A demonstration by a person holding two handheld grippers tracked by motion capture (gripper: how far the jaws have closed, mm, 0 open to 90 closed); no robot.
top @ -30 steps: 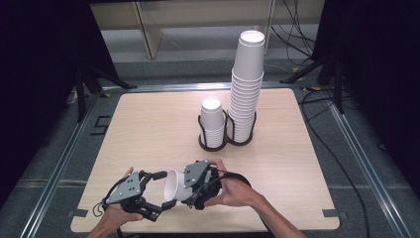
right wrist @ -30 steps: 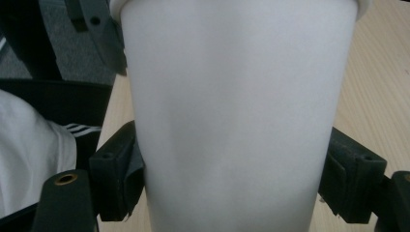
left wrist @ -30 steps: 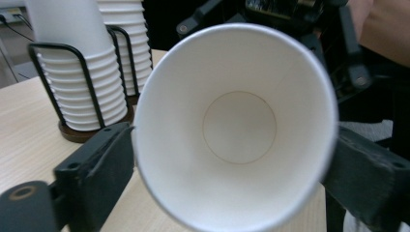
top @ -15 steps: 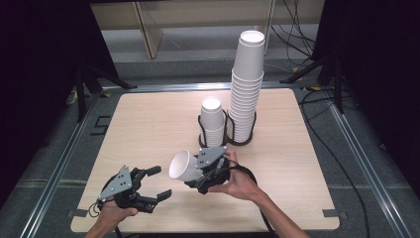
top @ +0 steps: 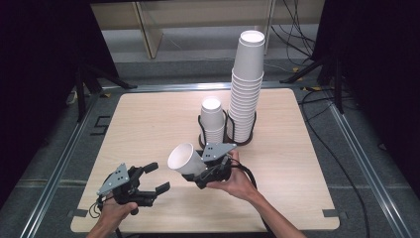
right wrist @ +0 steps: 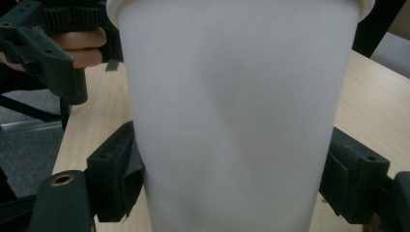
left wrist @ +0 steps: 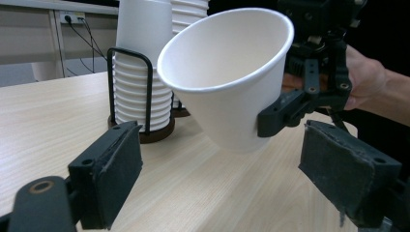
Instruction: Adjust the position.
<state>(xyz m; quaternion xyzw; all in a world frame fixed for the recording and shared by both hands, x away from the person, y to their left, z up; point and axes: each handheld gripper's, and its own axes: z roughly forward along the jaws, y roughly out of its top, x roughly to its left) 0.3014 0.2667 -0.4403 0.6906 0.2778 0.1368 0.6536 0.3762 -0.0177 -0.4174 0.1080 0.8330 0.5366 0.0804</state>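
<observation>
A white paper cup (top: 183, 158) hangs tilted above the table's front, mouth toward the upper left, with my right gripper (top: 195, 176) shut on its lower wall. In the right gripper view the cup (right wrist: 232, 116) stands between both pads (right wrist: 116, 186). My left gripper (top: 157, 177) sits near the front left edge, a little left of the cup. Its jaws have just been closing somewhat but stand apart with nothing between them. In the left gripper view the cup (left wrist: 227, 72) hovers beyond the open left gripper (left wrist: 222, 188).
A black wire holder (top: 228, 139) at the table's middle carries a short stack of cups (top: 213, 121) and a tall stack (top: 246, 94). The wooden table (top: 148, 124) has a metal frame around it. Cables lie on the floor at the back right.
The cup was between the two grippers a second ago. My right gripper has carried it up and to the right, away from the left gripper, which stayed in place.
</observation>
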